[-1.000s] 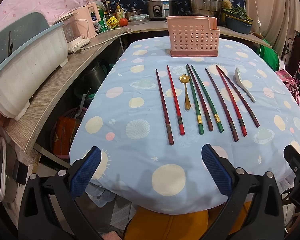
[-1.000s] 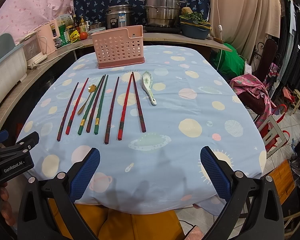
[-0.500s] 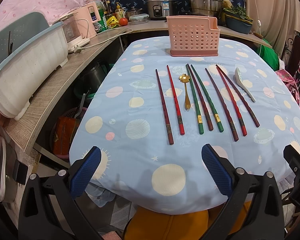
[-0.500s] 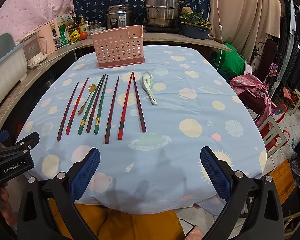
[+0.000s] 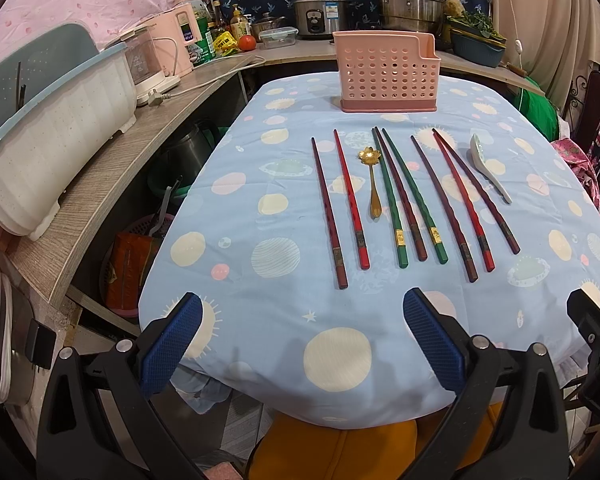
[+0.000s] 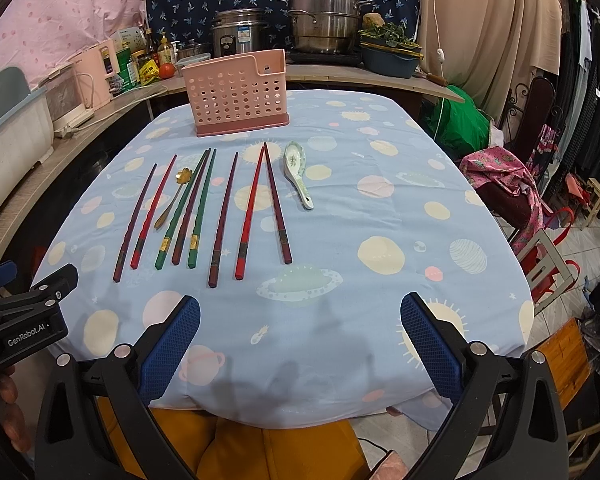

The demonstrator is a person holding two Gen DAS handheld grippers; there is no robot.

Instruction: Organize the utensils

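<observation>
Change since earlier frames: nothing has moved; both grippers and every utensil sit where they were a second ago.
Left gripper (image 5: 302,338): jaws spread wide, holding nothing, hovering over the near edge of the table, short of the utensil row.
Right gripper (image 6: 300,338): likewise wide apart and empty, over the near edge; the left gripper's black body shows at the left border of its view.
Chopsticks (image 5: 396,196): eight lie flat in a row on the cloth, side by side, tips pointing toward the holder; dark red, bright red and two green ones with gold bands.
Gold spoon (image 5: 373,178): flower-shaped bowl toward the holder, lying between the second chopstick from the left and the first green one.
Ceramic spoon (image 5: 490,168): white, at the right end of the row, just beside the outermost dark chopstick.
Utensil holder (image 5: 386,72): pink perforated basket, upright at the far side of the table, apart from the row.
Tablecloth (image 5: 260,184): light blue with planets and suns.
Counter (image 5: 112,176): runs behind and to the left, carrying pots and appliances.
</observation>
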